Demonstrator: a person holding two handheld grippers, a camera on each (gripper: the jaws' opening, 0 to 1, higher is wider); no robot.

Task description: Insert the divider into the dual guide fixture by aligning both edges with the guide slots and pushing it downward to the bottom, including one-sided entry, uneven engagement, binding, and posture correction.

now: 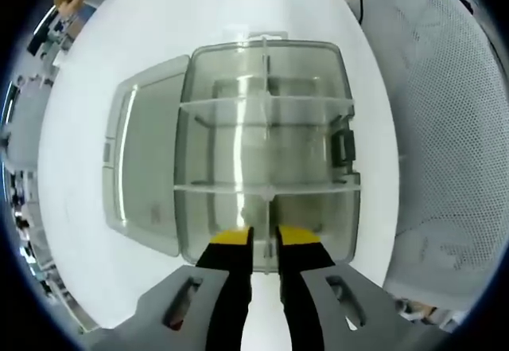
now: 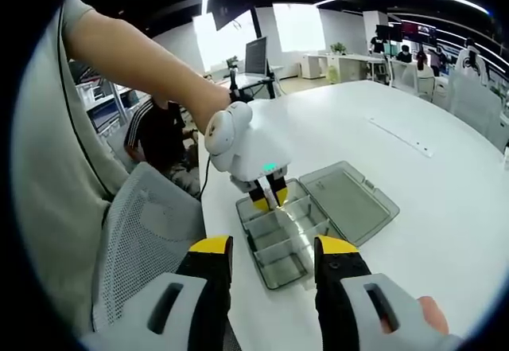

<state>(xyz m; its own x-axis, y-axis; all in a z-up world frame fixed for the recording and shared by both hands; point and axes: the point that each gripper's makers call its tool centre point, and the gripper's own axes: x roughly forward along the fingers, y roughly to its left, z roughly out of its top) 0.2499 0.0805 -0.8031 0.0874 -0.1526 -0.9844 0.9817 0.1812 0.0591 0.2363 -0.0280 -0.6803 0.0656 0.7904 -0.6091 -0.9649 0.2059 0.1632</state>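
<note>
Seating the thin clear plastic divider (image 1: 263, 128) lengthwise in the open translucent grey compartment box (image 1: 199, 208) on the white table (image 1: 159, 17), left claw (image 1: 265, 238) pinched on its near edge. Right claw (image 2: 272, 249) spread apart, empty, well back. Next: level both ends, then press down evenly.

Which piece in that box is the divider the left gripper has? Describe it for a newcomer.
On the white table sits a clear box with its lid folded open beside it. Two clear cross walls span the box; the divider is the thin clear strip running lengthwise across them, its near end pinched by the left gripper.
</note>
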